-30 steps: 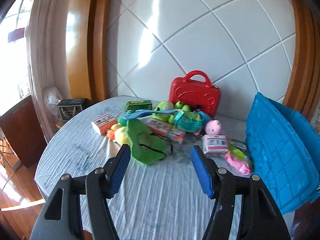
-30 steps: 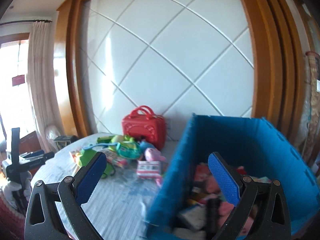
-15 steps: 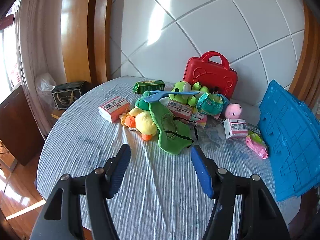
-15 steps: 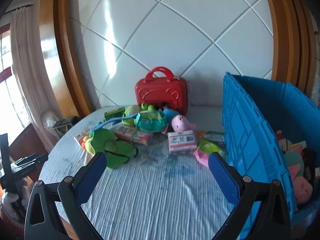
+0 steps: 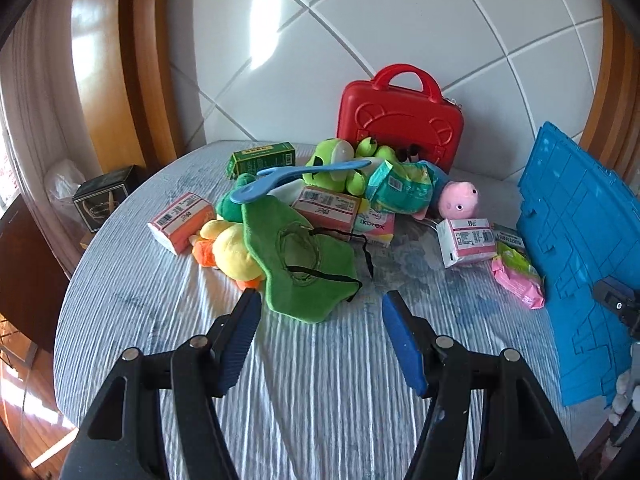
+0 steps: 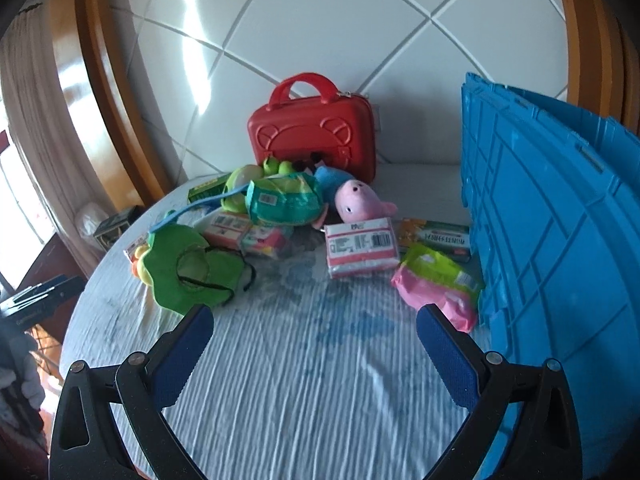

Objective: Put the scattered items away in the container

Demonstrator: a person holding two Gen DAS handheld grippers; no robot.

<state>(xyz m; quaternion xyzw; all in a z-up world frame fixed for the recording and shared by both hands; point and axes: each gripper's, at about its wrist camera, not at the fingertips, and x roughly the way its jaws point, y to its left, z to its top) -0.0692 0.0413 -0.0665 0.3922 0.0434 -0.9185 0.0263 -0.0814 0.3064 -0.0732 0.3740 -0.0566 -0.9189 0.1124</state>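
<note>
The big blue bin (image 6: 560, 240) stands at the right edge of the table (image 6: 304, 380) — its inside is hidden. The toys and packs lie in a heap beside it: a green cloth (image 5: 300, 264), a pink pig (image 6: 356, 200), a pink pack (image 6: 440, 288). A red case (image 6: 316, 136) stands shut behind. Both the left gripper (image 5: 320, 320) and the right gripper (image 6: 316, 336) have jaws apart — holding nothing.

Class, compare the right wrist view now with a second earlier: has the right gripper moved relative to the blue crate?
Yes. The right gripper has swung leftwards away from the blue crate; it was over the crate's inside, and now frames the cluttered tablecloth.
</note>
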